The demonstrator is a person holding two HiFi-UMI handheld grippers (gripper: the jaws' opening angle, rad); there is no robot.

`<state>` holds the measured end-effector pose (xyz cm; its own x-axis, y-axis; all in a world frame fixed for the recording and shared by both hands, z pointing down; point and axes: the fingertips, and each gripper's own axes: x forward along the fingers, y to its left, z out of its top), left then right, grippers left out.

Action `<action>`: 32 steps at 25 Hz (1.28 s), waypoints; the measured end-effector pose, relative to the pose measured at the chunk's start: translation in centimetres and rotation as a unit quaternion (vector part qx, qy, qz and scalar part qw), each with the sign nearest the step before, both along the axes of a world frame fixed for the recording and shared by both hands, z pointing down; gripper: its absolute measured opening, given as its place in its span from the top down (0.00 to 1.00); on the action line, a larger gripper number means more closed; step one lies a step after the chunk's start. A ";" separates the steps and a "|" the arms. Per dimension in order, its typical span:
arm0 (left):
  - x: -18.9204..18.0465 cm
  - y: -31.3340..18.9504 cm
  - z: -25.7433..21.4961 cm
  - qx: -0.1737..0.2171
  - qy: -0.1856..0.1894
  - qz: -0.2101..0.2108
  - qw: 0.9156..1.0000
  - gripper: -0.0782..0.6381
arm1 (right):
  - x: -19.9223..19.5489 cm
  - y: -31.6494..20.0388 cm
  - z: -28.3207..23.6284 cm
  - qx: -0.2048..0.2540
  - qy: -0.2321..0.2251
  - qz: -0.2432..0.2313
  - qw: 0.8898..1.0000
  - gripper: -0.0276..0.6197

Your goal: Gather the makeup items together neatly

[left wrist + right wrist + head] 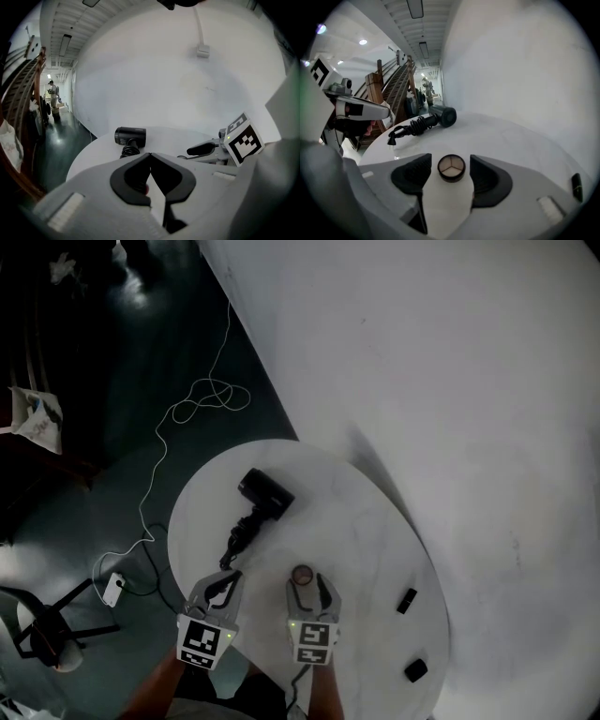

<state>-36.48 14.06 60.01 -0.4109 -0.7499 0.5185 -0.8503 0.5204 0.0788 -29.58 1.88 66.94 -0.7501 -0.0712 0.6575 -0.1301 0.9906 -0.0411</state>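
Observation:
A small round compact (302, 575) with a three-part pan lies on the round white table (375, 521). My right gripper (307, 589) stands open around it, one jaw on each side, the pads apart from it; the right gripper view shows the compact (451, 168) in the gap of that gripper (450, 159). My left gripper (223, 585) hovers at the table's near left edge, its jaw tips closed together (150, 156); a reddish speck shows low in the slit. Two small black makeup items (406, 601) (415, 670) lie at the table's right.
A black hair dryer (265, 493) with its coiled cord (234, 540) lies on the table's far left, also visible as the dryer (443, 116) and dryer (130, 135). A white cable (202, 399) and adapter (112, 589) trail on the dark floor. A white wall (450, 381) runs along the right.

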 end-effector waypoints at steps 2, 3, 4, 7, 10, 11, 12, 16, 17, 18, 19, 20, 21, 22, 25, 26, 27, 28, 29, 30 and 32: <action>0.1 0.1 0.4 -0.004 0.003 -0.002 1.000 0.88 | -0.2 0.1 0.5 0.002 0.007 -0.005 1.000 0.56; 0.1 0.1 0.6 -0.005 0.005 -0.002 1.000 0.88 | -0.3 0.1 0.8 0.002 0.010 -0.007 1.000 0.56; 0.1 0.1 0.8 -0.007 0.006 -0.003 1.000 0.88 | -0.3 0.1 1.0 0.001 0.012 -0.009 1.000 0.56; 0.1 0.1 1.2 -0.009 0.008 -0.003 1.000 0.88 | -0.4 0.2 1.5 0.001 0.017 -0.012 1.000 0.56; 0.1 0.1 1.6 -0.013 0.009 -0.003 1.000 0.88 | -0.4 0.2 2.0 0.002 0.021 -0.013 1.000 0.56; 0.1 0.1 1.7 -0.014 0.010 -0.002 1.000 0.88 | -0.4 0.2 2.1 0.004 0.022 -0.014 1.000 0.56; 0.1 0.1 1.7 -0.014 0.010 -0.002 1.000 0.88 | -0.5 0.2 2.2 0.005 0.023 -0.014 1.000 0.56; 0.1 -0.1 2.0 -0.015 0.011 -0.001 1.000 0.88 | -0.4 0.3 2.4 0.013 0.033 -0.029 0.999 0.56; 0.1 -0.2 2.0 -0.015 0.011 -0.001 1.000 0.88 | -0.4 0.3 2.5 0.015 0.036 -0.032 0.999 0.59; 0.1 -0.2 2.0 -0.016 0.011 -0.001 1.000 0.88 | -0.3 0.3 2.5 0.016 0.037 -0.033 0.999 0.62; 0.2 -0.2 2.0 -0.016 0.011 0.000 1.000 0.88 | -0.3 0.3 2.6 0.016 0.039 -0.034 0.999 0.62; 0.2 -0.3 2.0 -0.016 0.011 0.000 1.000 0.88 | -0.3 0.3 2.6 0.015 0.039 -0.035 0.999 0.62; 0.2 -0.3 2.0 -0.016 0.011 0.001 1.000 0.88 | -0.3 0.3 2.6 0.015 0.039 -0.035 0.999 0.62; 0.3 -0.3 1.9 -0.016 0.010 0.002 1.000 0.88 | -0.3 0.3 2.5 0.015 0.040 -0.034 0.999 0.62; 0.5 -0.4 1.7 -0.016 0.008 0.006 1.000 0.88 | -0.2 0.2 2.3 0.013 0.035 -0.029 0.999 0.62; 0.6 -0.4 1.6 -0.016 0.007 0.008 1.000 0.88 | -0.1 0.2 2.1 0.012 0.032 -0.025 0.999 0.63; 0.6 -0.5 1.5 -0.016 0.006 0.010 1.000 0.88 | -0.1 0.1 1.8 0.012 0.028 -0.022 0.999 0.63; 0.7 -0.7 1.4 -0.015 0.005 0.013 1.000 0.88 | 0.1 -0.1 1.4 0.013 0.023 -0.018 0.999 0.63; 0.9 -0.9 1.3 -0.014 0.005 0.016 1.000 0.88 | 0.3 -0.3 1.0 0.015 0.019 -0.014 1.000 0.63; 1.1 -1.1 1.1 -0.012 0.004 0.020 1.000 0.88 | 0.6 -0.5 0.6 0.018 0.016 -0.010 1.000 0.63; 1.6 -1.8 0.5 -0.007 0.003 0.029 1.000 0.88 | 1.3 -1.1 -0.4 0.022 0.011 0.001 1.000 0.63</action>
<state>-34.91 12.31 60.47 -0.3639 -0.7647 0.5318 -0.8785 0.4715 0.0769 -28.31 0.80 66.53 -0.7357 -0.1021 0.6696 -0.1324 0.9912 0.0057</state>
